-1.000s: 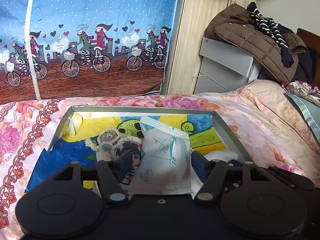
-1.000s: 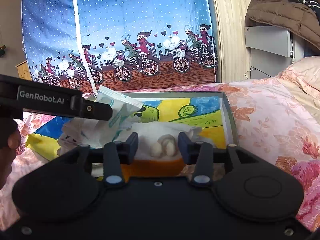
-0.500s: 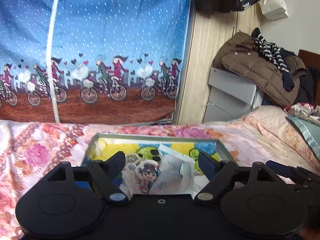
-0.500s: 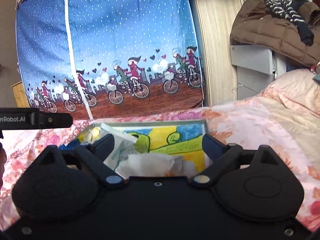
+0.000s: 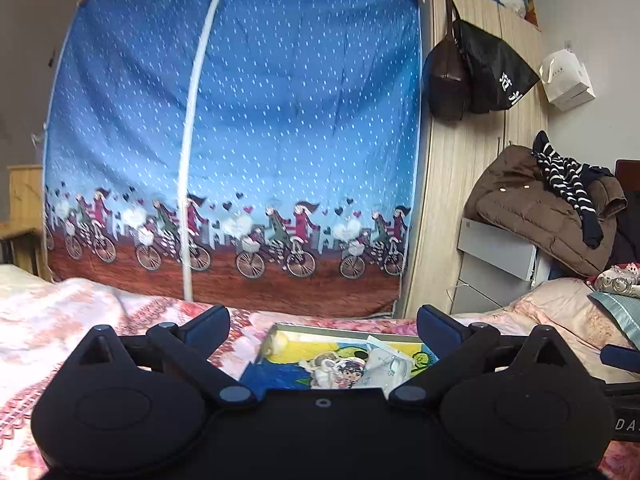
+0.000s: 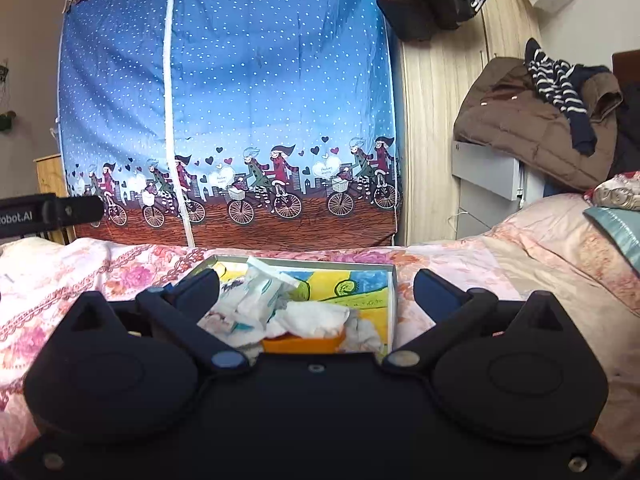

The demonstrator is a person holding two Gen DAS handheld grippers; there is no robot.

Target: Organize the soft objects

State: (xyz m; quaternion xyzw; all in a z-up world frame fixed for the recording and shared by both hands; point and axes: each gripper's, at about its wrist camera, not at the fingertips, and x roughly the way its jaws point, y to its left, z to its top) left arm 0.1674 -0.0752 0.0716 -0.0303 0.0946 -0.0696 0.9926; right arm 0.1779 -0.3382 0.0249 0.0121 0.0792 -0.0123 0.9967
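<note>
A shallow metal-rimmed tray [image 5: 348,327] with a bright cartoon lining lies on the floral bedspread. In it lie a white printed packet [image 5: 384,364], a small plush doll [image 5: 340,368], crumpled white cloth [image 6: 312,316] and an orange piece [image 6: 304,344]. My left gripper [image 5: 324,320] hovers behind and above the tray, its jaws opening wide with nothing between them. My right gripper [image 6: 316,280] is also back from the tray [image 6: 304,260], jaws opening, with nothing in them; the packet [image 6: 260,292] lies beyond its fingers.
A blue fabric wardrobe [image 5: 240,140] with a bicycle print stands behind the bed. Right of it is a wooden wardrobe [image 5: 472,200] with hanging bags, then a brown coat [image 5: 540,212] piled on a grey box. The floral bedspread [image 6: 500,264] spreads to both sides.
Both grippers have drawn back and risen away from the tray while their jaws spread. The left let go of the packet, the right of the white cloth; both now lie in the tray.
</note>
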